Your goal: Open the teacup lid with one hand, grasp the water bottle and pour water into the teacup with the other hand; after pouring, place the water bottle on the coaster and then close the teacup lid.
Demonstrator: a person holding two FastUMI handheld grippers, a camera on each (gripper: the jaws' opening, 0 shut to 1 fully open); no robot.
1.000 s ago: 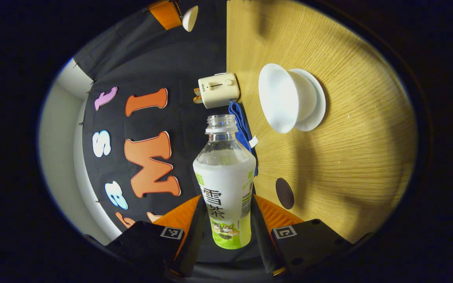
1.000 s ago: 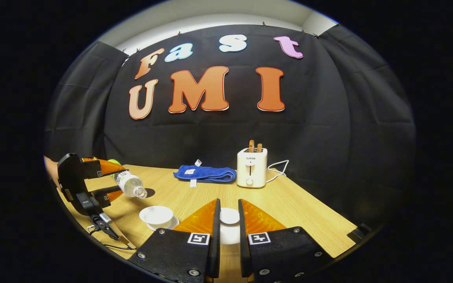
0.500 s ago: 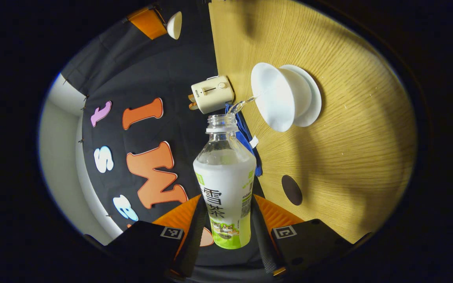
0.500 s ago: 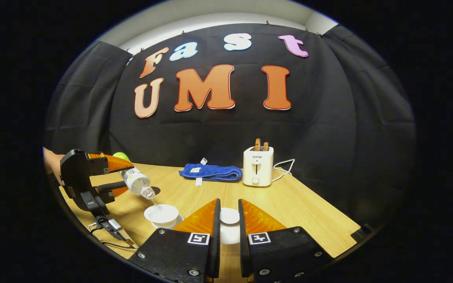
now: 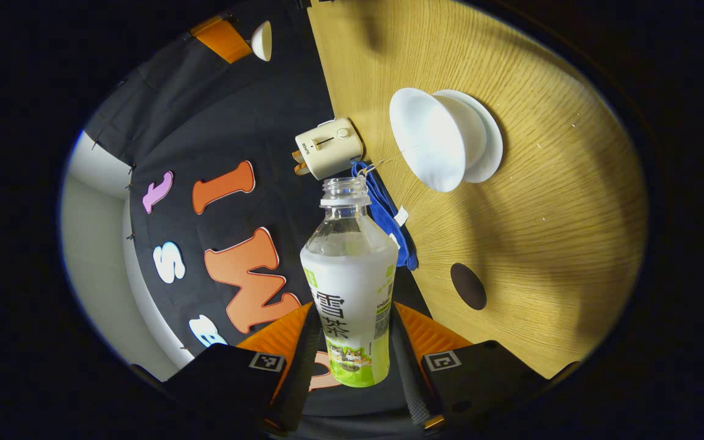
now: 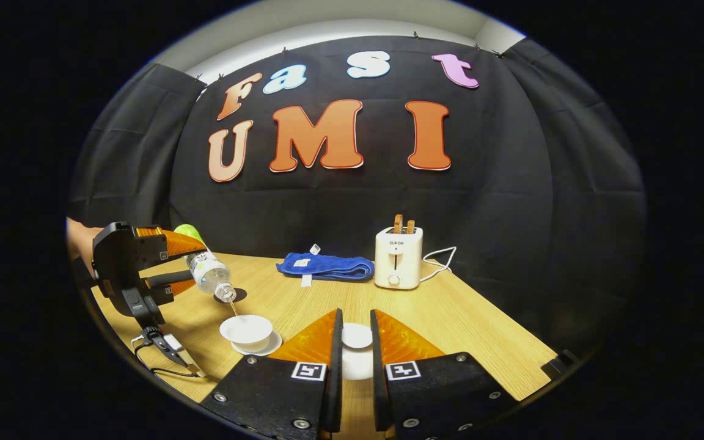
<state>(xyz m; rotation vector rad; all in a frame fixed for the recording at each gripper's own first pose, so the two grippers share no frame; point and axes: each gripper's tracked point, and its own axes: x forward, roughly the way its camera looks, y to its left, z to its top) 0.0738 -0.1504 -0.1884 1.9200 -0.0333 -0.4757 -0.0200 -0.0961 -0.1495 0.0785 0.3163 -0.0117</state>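
Left gripper [image 5: 352,342] clamped on tilted water bottle [image 5: 350,287], thin stream into open teacup [image 6: 245,330] on saucer; right gripper [image 6: 355,342] gripping white lid [image 6: 356,336]; coaster [image 5: 468,286] bare on table [image 5: 547,201]

One water bottle [image 5: 349,287], one teacup [image 5: 428,145] on one saucer [image 5: 489,143], one teacup lid [image 6: 356,335], one coaster [image 5: 468,286], one blue towel [image 6: 325,267], one toaster [image 6: 398,258] with two toast slices, two grippers: left gripper [image 5: 352,342], right gripper [image 6: 354,351]
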